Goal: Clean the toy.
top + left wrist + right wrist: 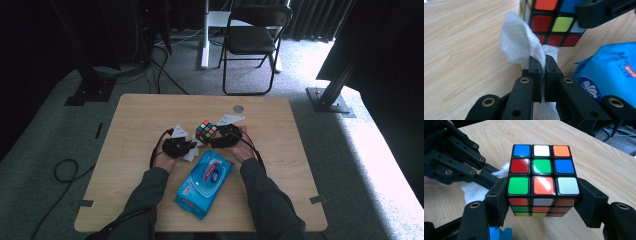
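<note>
My right gripper (pixel 542 202) is shut on a scrambled Rubik's cube (pixel 541 172), one jaw pressed on each side of it, just above the wooden table (pixel 140 115). In the high view the cube (pixel 206 131) sits at the table's middle, with the right gripper (pixel 214 137) behind it. My left gripper (pixel 543 62) is shut on a crumpled white wipe (pixel 519 42), pinched tight between its pads. The wipe rises against the cube's lower corner (pixel 554 23). From above, the left gripper (pixel 192 146) points right toward the cube.
A blue pack of wet wipes (pixel 205 180) lies on the table between the person's forearms, close under both grippers. A black folding chair (pixel 255 35) stands on the carpet beyond the far edge. Cables trail on the floor at the left.
</note>
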{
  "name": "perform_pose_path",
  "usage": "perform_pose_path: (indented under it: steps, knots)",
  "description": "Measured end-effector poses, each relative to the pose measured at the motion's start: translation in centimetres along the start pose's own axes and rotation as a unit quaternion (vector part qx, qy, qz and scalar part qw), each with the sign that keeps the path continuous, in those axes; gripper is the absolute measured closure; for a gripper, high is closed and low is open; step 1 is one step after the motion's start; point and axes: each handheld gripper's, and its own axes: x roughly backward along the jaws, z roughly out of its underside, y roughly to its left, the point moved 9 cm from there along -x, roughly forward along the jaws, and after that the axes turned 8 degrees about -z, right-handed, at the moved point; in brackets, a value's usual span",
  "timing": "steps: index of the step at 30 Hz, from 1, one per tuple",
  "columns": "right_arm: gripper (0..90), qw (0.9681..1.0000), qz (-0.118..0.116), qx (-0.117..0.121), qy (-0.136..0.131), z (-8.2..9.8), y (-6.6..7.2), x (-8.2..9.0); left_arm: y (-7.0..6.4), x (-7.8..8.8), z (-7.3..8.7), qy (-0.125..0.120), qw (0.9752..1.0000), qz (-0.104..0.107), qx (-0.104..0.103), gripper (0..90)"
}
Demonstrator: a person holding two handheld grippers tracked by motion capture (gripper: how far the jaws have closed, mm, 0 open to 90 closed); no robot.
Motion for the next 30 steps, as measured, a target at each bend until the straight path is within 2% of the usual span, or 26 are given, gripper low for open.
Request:
perform_pose_path:
  steps: [7,8,10,17,30]
  knots:
    - [34.3,1.0,-0.001,-0.002,-0.003,-0.2,0.1,-0.1,-1.1,-0.2,-0.2,-0.001,0.9996,0.02,-0.019,86.8]
    - [34.3,1.0,-0.001,0.001,-0.004,-0.4,0.2,-0.2,-1.6,-0.2,-0.2,0.0,0.9993,0.026,-0.028,86.8]
    - [34.3,1.0,-0.002,0.001,-0.005,-0.5,0.3,-0.2,-1.8,-0.3,-0.2,0.0,0.999,0.03,-0.034,86.8]
    - [34.3,1.0,-0.004,0.0,-0.008,-0.7,0.3,-0.2,-1.9,-0.4,-0.3,-0.002,0.9989,0.033,-0.033,86.7]
    - [34.3,0.9999,-0.008,0.0,-0.009,-0.8,0.5,0.0,0.2,-0.3,-0.4,-0.014,0.9999,-0.006,-0.004,86.7]
